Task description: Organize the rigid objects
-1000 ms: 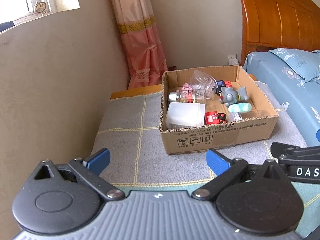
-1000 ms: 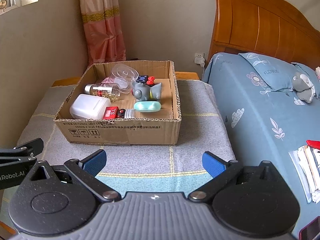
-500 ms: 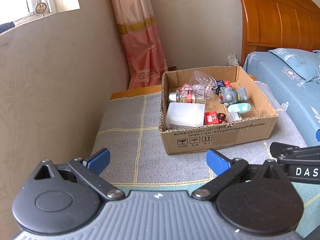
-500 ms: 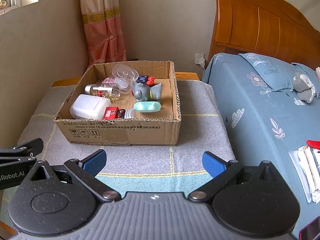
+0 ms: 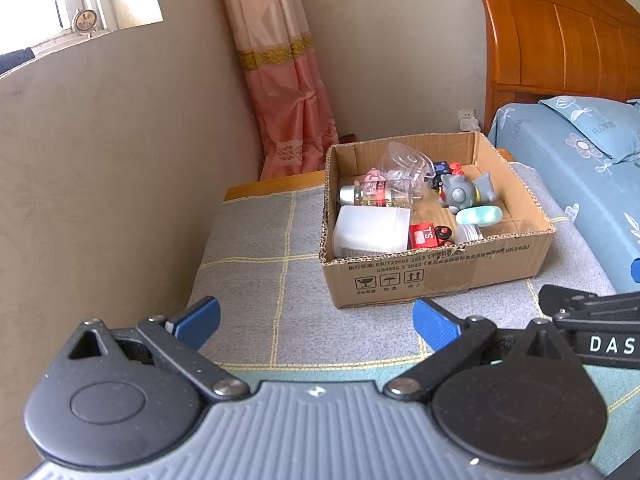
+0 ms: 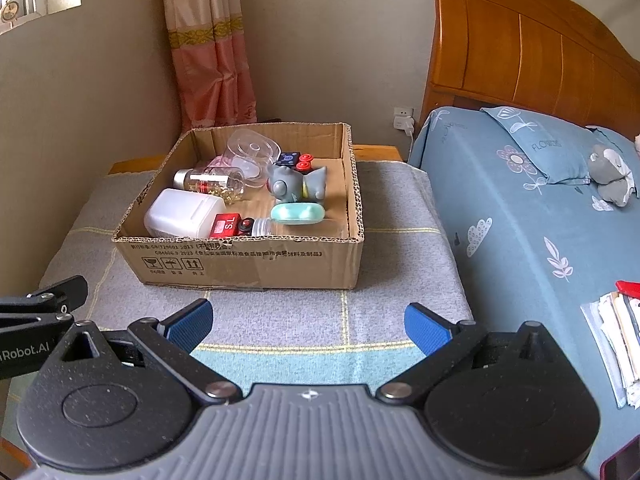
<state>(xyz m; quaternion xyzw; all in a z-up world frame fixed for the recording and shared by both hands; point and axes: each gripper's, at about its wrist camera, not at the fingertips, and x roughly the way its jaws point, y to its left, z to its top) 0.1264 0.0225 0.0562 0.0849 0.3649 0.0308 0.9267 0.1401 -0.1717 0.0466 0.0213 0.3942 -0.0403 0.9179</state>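
Both the left gripper [image 5: 316, 322] and right gripper [image 6: 308, 322] hang spread wide and empty, short of the filled cardboard box [image 6: 256, 266] on the tabletop [image 6: 304, 320].

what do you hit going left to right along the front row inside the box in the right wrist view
white plastic jug → red block marked SL → small black and red wheel piece → clear jar lying on its side → mint green case
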